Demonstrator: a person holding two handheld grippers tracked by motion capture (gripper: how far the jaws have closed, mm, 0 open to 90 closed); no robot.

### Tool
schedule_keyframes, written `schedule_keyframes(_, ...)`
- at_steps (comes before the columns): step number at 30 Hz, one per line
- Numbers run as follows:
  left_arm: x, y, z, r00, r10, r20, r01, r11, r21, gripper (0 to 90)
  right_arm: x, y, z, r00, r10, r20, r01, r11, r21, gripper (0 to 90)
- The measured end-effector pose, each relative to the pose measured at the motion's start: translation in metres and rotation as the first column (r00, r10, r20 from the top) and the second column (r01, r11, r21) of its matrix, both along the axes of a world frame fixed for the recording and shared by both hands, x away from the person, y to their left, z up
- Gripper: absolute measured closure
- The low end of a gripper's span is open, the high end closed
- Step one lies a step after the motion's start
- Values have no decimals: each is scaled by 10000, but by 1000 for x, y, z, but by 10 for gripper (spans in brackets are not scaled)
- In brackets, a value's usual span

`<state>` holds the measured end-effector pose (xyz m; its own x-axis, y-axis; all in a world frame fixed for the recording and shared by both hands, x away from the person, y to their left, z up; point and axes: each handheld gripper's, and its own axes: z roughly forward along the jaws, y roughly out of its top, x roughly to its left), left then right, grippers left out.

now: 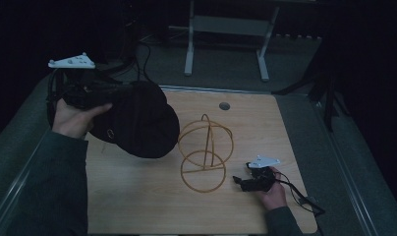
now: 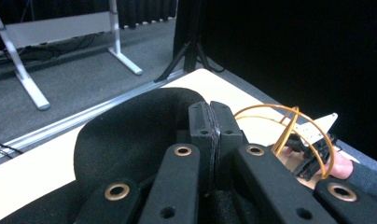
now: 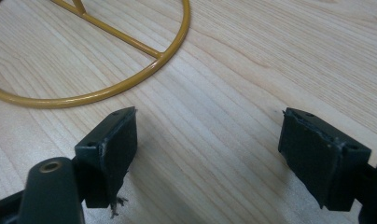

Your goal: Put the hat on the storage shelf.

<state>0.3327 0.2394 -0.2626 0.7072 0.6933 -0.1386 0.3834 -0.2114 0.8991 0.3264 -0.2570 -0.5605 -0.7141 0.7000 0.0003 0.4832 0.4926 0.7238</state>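
- Left gripper (image 1: 96, 93): held at 10 o'clock in the high view, above the table's far left corner, lying roughly level with its jaws pointing toward 3 o'clock. In the left gripper view the pads (image 2: 210, 128) are pressed flat together on the edge of the black cap (image 1: 137, 120).
- Left hand (image 1: 76, 118): wrapped under the gripper body, thumb pointing toward 3 o'clock; the dark sleeve (image 1: 49, 187) comes up from 7 o'clock.
- Cap: hanging off the clamped jaws, clear of the table (image 1: 137, 206), its bulk spread toward 4 o'clock of the left hand. Its lower edge is just beside the stand's upper hoop in the high view; contact cannot be told.
- Right gripper (image 1: 238, 182): low at 5 o'clock of the table, its jaws pointing toward 9 o'clock at the stand's base. In the right gripper view its jaws stand wide apart, with nothing but bare wood between the pads (image 3: 116, 149).
- Right hand (image 1: 272, 191): cupped around the gripper from 5 o'clock, close to the tabletop.
- Stand (image 1: 205, 152): yellow wire frame, upright at the table's centre, its round base ring flat on the wood. The ring lies at 11 o'clock in the right gripper view, near the jaws but apart from them.
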Motion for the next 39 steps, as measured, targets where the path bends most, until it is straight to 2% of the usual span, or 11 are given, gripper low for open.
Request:
schedule_keyframes(8, 0, -2, 15, 9994, 88, 347, -87, 10000, -38, 889, 0, 0, 0, 10000, 1, 0, -1, 10000, 0, 192)
schedule_keyframes(20, 0, -10, 34, 9978, 51, 657, -52, 10000, 13, 890, 0, 0, 0, 10000, 0, -3, 0, 10000, -2, 192)
schedule_keyframes(32, 3, -21, 47, 9963, -13, 862, 6, 10000, 79, 890, 0, 0, 0, 10000, 19, 9, -19, 10000, -22, 192)
schedule_keyframes(39, 6, -27, 53, 9954, -99, 954, 108, 9999, -98, 890, 0, 0, 0, 10000, 8, -1, -8, 10000, -10, 192)
